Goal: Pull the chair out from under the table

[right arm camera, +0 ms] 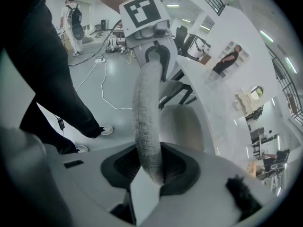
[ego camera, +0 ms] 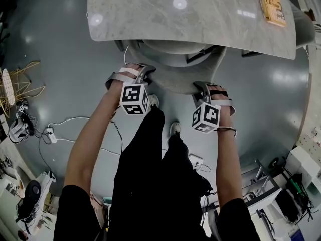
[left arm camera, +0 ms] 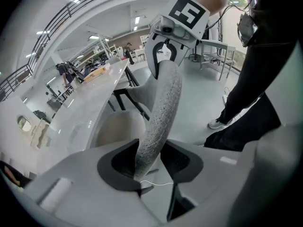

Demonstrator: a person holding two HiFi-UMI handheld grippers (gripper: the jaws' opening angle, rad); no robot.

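Two grippers bracketed the chair (ego camera: 216,64) in the head view, left gripper (ego camera: 144,72) and right gripper (ego camera: 203,88) at either end of its backrest rim (ego camera: 173,89), seat beyond them under the table (ego camera: 190,9); the left gripper view, then the right gripper view, each showed jaws clamped across that rim (left arm camera: 163,108) (right arm camera: 144,108) running straight ahead.

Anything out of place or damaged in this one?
Nothing stands out. The chair sits tucked under the table, the left gripper and right gripper clamp its backrest rim, and the book lies flat.

Grey fabric chair (ego camera: 175,80) sits tucked under marble table (ego camera: 165,9).
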